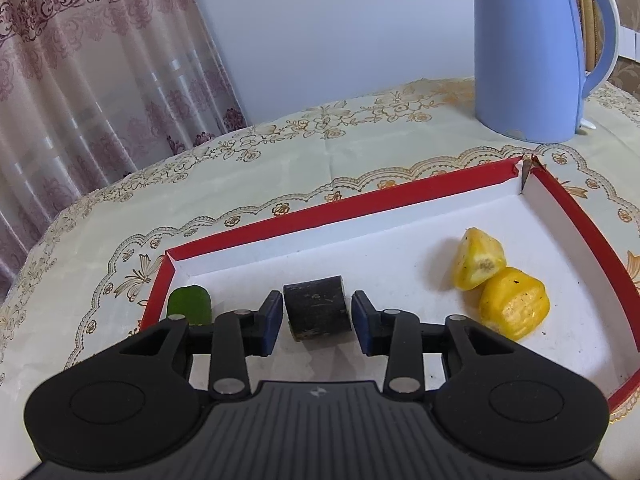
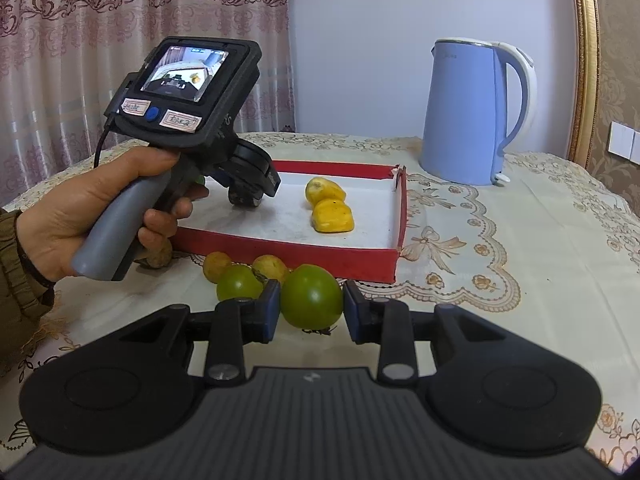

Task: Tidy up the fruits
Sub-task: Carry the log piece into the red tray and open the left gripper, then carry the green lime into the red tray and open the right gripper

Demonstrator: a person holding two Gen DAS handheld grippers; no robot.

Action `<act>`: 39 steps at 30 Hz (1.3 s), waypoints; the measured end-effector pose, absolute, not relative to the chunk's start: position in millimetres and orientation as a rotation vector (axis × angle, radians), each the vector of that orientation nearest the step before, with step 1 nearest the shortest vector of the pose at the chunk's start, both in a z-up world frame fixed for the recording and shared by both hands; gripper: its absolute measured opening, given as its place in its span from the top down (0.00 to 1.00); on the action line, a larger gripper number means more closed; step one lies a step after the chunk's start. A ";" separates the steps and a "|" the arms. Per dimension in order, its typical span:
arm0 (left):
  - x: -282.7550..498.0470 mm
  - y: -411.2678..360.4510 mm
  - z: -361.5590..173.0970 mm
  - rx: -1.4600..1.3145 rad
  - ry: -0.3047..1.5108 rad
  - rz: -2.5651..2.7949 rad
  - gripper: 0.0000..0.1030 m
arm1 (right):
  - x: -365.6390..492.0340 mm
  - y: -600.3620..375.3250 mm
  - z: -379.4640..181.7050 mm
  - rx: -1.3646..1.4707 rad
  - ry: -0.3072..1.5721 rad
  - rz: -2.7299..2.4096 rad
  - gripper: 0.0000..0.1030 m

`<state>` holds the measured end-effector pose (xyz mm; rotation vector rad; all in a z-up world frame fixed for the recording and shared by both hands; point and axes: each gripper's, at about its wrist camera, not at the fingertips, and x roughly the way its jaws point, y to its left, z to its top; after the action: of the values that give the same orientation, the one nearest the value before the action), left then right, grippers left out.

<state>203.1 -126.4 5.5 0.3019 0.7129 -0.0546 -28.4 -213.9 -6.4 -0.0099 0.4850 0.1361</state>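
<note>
A red-rimmed white tray (image 1: 320,210) holds two yellow fruit pieces (image 1: 478,260) at its right and a green piece (image 1: 190,304) at its near left corner. A dark cylindrical piece (image 1: 318,314) lies on the tray floor between the pads of my left gripper (image 1: 316,322). A thin gap shows on each side of it, so that gripper is open. In the right wrist view my right gripper (image 2: 310,308) is shut on a large green round fruit (image 2: 312,296) on the tablecloth, in front of the tray (image 2: 288,250).
A smaller green fruit (image 2: 238,284), two small yellowish fruits (image 2: 216,266) and a brown one (image 2: 160,256) lie by the tray's near wall. A person's hand (image 2: 80,208) holds the left gripper over the tray. A blue kettle (image 2: 468,112) stands behind the tray. Curtains hang at left.
</note>
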 end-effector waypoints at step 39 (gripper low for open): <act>29.0 -18.2 8.4 0.092 0.683 -0.053 0.26 | 97.3 -187.7 9.4 -0.112 0.535 0.193 0.69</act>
<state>29.0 -18.2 8.4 0.0923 0.6832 -0.0534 97.3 -187.7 9.4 -0.1115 0.5349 0.1931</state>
